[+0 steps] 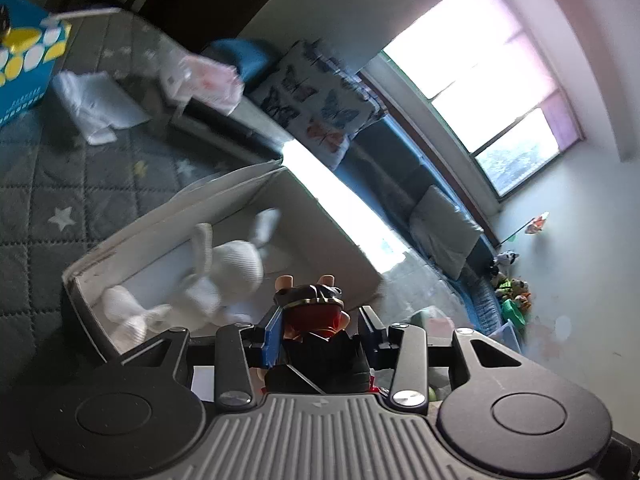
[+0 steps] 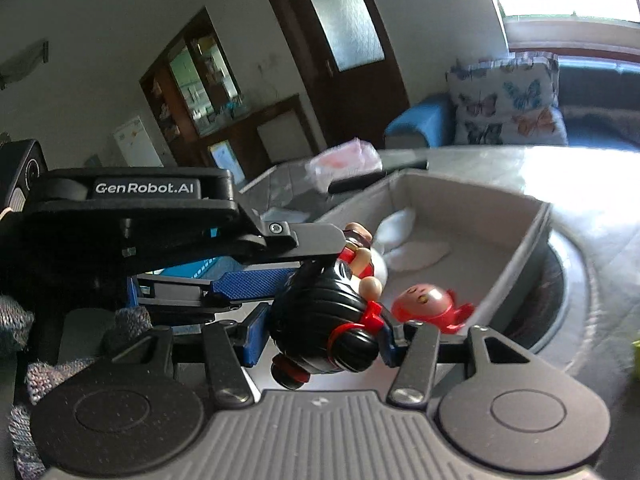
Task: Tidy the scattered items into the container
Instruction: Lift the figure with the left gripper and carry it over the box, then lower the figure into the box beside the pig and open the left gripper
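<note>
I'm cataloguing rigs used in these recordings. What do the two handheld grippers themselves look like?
Both are black, with ribbed grey bodies, round black side discs and silver-bolted linkage arms. The fingers carry textured blue pads. The left gripper bears white "GenRobot.AI" lettering. A grey knit glove shows beside it. No cables visible.
</note>
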Tool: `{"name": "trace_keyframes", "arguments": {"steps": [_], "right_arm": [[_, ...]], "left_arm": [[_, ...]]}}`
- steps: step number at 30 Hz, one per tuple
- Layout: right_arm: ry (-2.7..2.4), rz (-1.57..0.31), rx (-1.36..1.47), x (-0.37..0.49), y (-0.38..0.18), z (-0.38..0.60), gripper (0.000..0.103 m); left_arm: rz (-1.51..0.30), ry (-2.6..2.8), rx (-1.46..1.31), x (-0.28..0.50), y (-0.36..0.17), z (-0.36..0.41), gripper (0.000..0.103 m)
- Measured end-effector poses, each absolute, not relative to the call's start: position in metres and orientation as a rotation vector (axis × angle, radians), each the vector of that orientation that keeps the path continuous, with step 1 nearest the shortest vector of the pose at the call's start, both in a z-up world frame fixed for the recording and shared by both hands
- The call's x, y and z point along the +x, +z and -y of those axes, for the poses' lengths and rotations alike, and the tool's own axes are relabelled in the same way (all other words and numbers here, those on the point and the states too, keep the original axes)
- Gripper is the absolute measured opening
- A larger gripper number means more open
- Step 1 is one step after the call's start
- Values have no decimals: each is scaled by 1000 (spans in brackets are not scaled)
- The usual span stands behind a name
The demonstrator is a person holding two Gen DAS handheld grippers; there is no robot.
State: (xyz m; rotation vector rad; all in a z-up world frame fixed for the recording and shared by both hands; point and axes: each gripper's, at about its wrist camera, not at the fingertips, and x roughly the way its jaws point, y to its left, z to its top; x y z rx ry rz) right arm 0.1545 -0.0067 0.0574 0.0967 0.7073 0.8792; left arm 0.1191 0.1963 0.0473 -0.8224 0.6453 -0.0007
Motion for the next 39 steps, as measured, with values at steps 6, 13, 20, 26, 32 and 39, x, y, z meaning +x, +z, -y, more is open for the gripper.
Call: {"name": "trace_keyframes", "arguments": {"steps": [6, 13, 20, 26, 32, 39], "right_arm": [[851, -784, 71, 168, 46, -10, 54], [792, -804, -23, 167, 47, -28, 54], [763, -815, -172, 163, 47, -54, 54], [752, -837, -207, 163, 38, -60, 54], [746, -843, -229, 162, 36, -63, 54], [747, -842, -221, 163, 36, -61, 54]], "left_arm": [[-697, -24, -875, 136, 27, -213, 43], [-720, -59, -920, 140, 16, -225, 43], [-751, -32, -858, 142, 21, -222, 43], [-766, -29, -813, 147, 18, -219, 43], [-761, -38, -814, 146, 17, -218, 42], [-750, -48, -820, 144, 17, -219, 42]]}}
